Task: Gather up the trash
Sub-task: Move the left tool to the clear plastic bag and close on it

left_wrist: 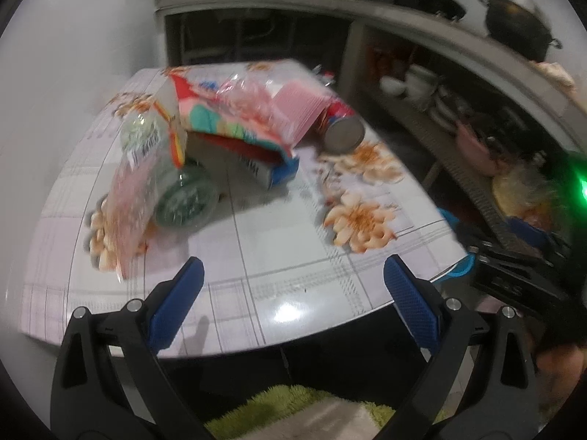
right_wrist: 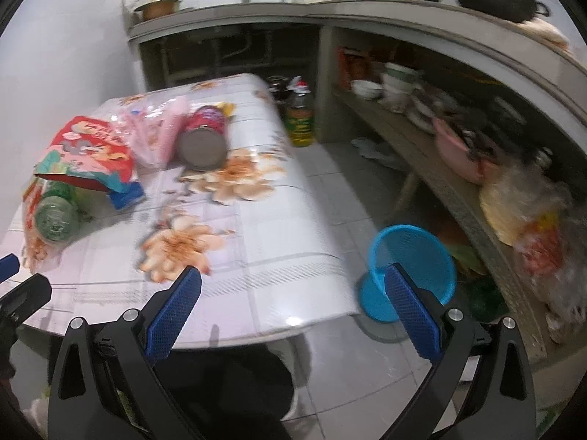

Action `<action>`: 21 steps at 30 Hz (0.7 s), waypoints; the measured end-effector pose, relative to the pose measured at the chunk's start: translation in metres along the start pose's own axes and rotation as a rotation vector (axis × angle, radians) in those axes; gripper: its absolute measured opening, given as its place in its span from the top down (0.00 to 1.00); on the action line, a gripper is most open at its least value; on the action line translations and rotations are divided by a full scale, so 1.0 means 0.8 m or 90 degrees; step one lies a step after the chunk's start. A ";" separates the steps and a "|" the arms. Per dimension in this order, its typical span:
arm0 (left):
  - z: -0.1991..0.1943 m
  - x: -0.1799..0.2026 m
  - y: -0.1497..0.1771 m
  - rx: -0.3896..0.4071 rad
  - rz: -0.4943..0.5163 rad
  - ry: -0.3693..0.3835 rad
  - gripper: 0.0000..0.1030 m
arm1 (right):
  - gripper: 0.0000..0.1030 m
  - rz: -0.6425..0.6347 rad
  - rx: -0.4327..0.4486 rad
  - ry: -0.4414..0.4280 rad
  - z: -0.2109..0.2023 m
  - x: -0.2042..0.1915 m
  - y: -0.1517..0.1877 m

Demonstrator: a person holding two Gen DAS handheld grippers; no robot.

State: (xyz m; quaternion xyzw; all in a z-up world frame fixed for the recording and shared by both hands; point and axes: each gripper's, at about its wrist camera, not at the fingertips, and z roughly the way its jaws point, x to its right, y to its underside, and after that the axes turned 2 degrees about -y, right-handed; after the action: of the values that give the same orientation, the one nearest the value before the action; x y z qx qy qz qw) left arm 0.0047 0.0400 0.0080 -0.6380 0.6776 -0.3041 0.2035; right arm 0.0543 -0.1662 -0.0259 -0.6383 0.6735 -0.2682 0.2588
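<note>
Though blurred, unreadable print on wrapper [left_wrist: 234, 124].

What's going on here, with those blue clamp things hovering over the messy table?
A person holds a gripper in each hand, about to clear trash. Both the left gripper and right gripper are open and empty, near the table's front edge. The litter is untouched: a red can on its side, a green bottle, and snack bags. A blue basket sits on the floor beside the table.
</note>
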 end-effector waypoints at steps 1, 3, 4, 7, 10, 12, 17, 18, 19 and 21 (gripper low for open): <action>-0.002 -0.005 -0.001 0.005 -0.006 0.009 0.08 | 0.06 -0.005 -0.008 -0.019 0.007 -0.008 -0.005; -0.006 -0.023 -0.004 0.013 -0.033 0.030 0.08 | 0.06 -0.011 -0.025 -0.056 0.020 -0.022 -0.012; -0.009 -0.032 -0.006 0.015 -0.044 0.040 0.08 | 0.06 -0.013 -0.038 -0.077 0.029 -0.031 -0.016; -0.016 -0.058 -0.009 0.037 -0.065 0.057 0.08 | 0.06 -0.036 -0.055 -0.108 0.046 -0.058 -0.021; -0.023 -0.074 -0.007 0.073 -0.049 0.034 0.08 | 0.06 -0.051 -0.083 -0.160 0.062 -0.079 -0.024; -0.027 -0.080 -0.005 0.093 -0.027 -0.004 0.08 | 0.06 -0.052 -0.105 -0.189 0.076 -0.091 -0.025; -0.027 -0.097 -0.004 0.120 0.015 -0.072 0.08 | 0.06 -0.081 -0.146 -0.205 0.106 -0.113 -0.024; -0.026 -0.099 -0.003 0.124 0.024 -0.085 0.08 | 0.06 -0.082 -0.154 -0.206 0.111 -0.115 -0.023; -0.023 -0.100 -0.003 0.126 0.034 -0.101 0.08 | 0.06 -0.087 -0.154 -0.198 0.114 -0.118 -0.021; -0.014 -0.100 -0.004 0.125 0.064 -0.137 0.08 | 0.05 -0.109 -0.151 -0.171 0.116 -0.124 -0.019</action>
State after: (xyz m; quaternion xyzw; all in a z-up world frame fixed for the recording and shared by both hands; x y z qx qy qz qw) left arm 0.0077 0.1208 0.0093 -0.6089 0.6503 -0.2883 0.3511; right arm 0.1346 -0.0706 -0.0817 -0.7494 0.6029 -0.1204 0.2458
